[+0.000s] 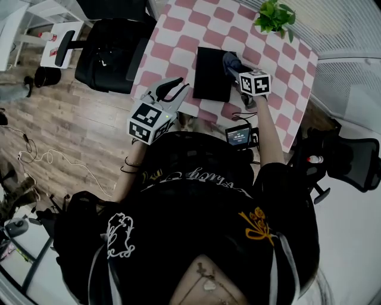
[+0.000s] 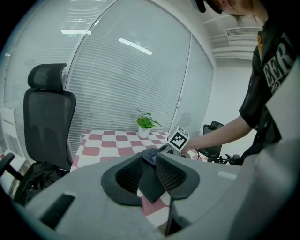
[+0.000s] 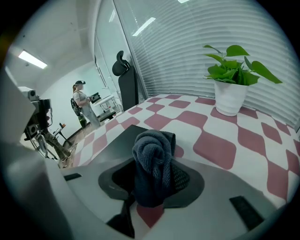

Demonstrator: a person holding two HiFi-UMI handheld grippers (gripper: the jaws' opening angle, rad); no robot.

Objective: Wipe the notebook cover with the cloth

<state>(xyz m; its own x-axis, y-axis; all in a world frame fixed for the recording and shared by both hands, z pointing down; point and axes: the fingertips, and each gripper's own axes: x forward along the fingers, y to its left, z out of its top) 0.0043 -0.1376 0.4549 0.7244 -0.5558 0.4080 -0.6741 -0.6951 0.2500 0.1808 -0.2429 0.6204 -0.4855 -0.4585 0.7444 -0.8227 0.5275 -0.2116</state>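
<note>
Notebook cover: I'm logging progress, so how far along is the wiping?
Done: the cloth is picked up, bunched in the right tongs. In hand: it sits at the right edge of the notebook; contact is unclear. Left: the strokes across it; no wiped trace shows. The left tongs hang open, empty.

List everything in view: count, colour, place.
notebook: one, black, mid-table
cloth: one, dark blue-grey, bunched in the right gripper's jaws at the notebook's right edge
potted plant: one, green, white pot, table's far corner
table: one, pink-and-white checked cover
chairs: two, black; left chair beside the table, right chair off to the right
screen device: one, black, by the table's near edge
bystander: one, far background
left gripper: grey, open, empty, short of the notebook
right gripper: grey, shut on the cloth
</note>
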